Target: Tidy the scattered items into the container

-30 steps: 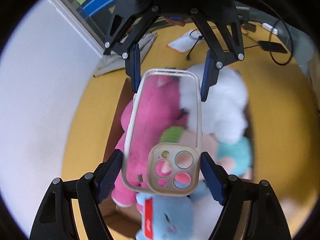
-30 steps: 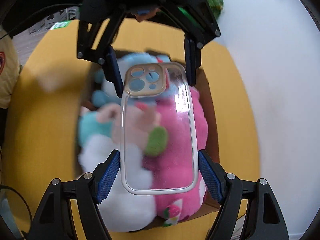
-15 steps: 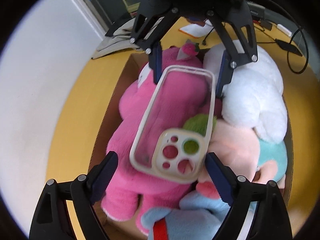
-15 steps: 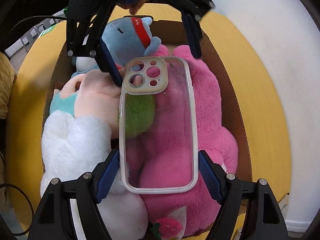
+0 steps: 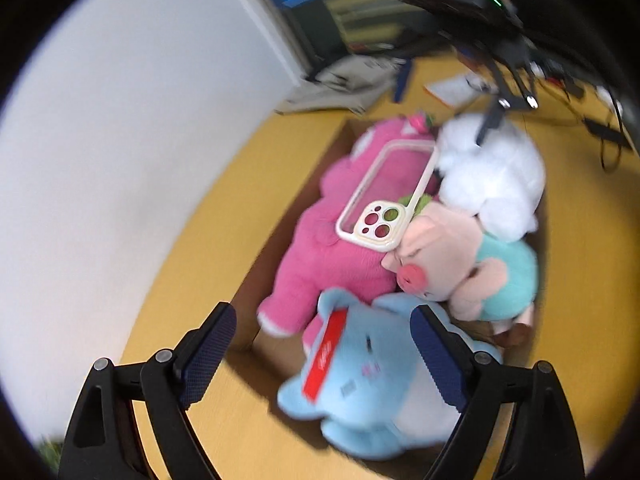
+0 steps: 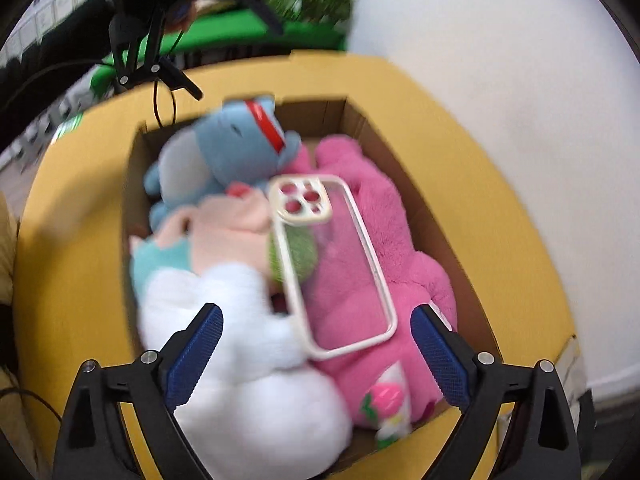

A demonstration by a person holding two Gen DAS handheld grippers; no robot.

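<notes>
A clear phone case point(image 5: 380, 224) point(image 6: 304, 202) with a cream rim lies loose on the pink plush point(image 5: 332, 268) point(image 6: 404, 240) inside the cardboard box point(image 5: 276, 240) point(image 6: 400, 168). White point(image 5: 492, 176), blue point(image 5: 372, 368) and pig point(image 5: 444, 252) plush toys fill the remaining space in the box. My left gripper point(image 5: 322, 344) is open, drawn back over the blue toy, with nothing gripped. The jaws of my right gripper point(image 6: 318, 340) are opening; the case lies below them, clear of both pads. Each gripper shows small and blurred at the top of the other's view.
The box stands on a yellow table point(image 5: 192, 264) beside a white wall point(image 6: 500, 80). Papers point(image 5: 344, 84) and cables point(image 5: 604, 136) lie at the table's far end. A green plant point(image 6: 316, 0) stands behind the box in the right wrist view.
Both grippers held the case between them over the box; now it rests on the pink plush. The left gripper has pulled back and the right one has spread its jaws.
</notes>
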